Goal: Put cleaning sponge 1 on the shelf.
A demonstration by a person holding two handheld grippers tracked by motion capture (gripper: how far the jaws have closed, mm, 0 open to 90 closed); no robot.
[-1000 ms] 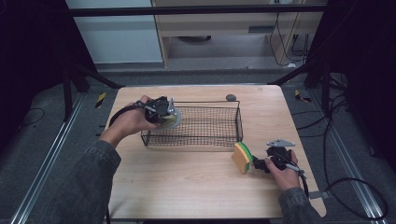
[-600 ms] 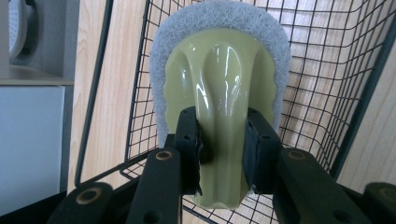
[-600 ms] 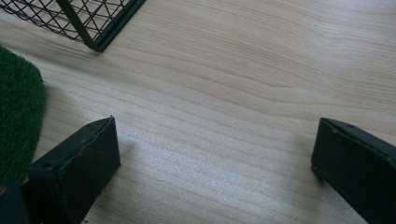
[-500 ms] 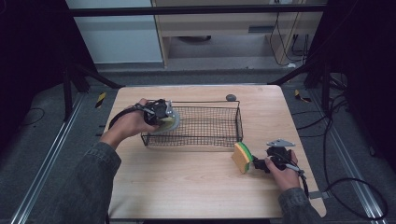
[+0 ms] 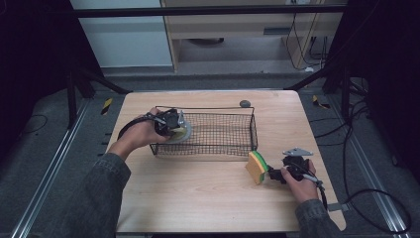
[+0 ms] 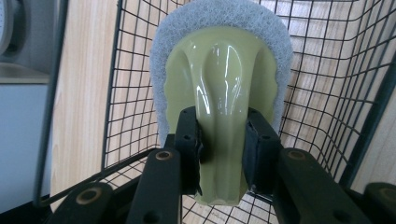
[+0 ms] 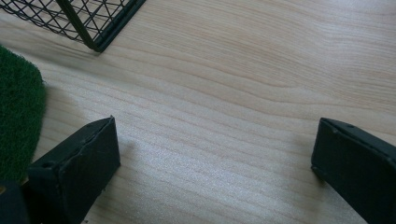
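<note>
In the high view, the left gripper (image 5: 174, 125) is at the left end of the black wire mesh basket (image 5: 218, 133), in the middle of the frame. There one sees only a pale round shape at the gripper. The left gripper view gives the detail: it is a scrubbing pad with a glossy pale green plastic handle and a white fibrous pad (image 6: 223, 88). The two black jaws stand narrow and press on the waist of the green handle from both sides, so the scrubber is held. It hangs inside the basket, with the mesh wall behind it and the wooden table showing through the wires. I cannot tell if the scrubber touches the basket floor.

The right gripper (image 5: 278, 173) is in the lower right part of the high view, low over the light wooden table (image 5: 198, 198), just beside a yellow sponge with a green scouring layer (image 5: 257, 166) that stands on its edge in front of the basket's right corner. Whether the gripper touches the sponge, the high view does not settle. The right gripper view shows that the jaws stand wide apart with bare wood between them, and the green layer (image 7: 18, 116) lies at the left edge of the frame, beside the left jaw.

A small dark grey round object (image 5: 244, 103) lies on the table behind the basket.
</note>
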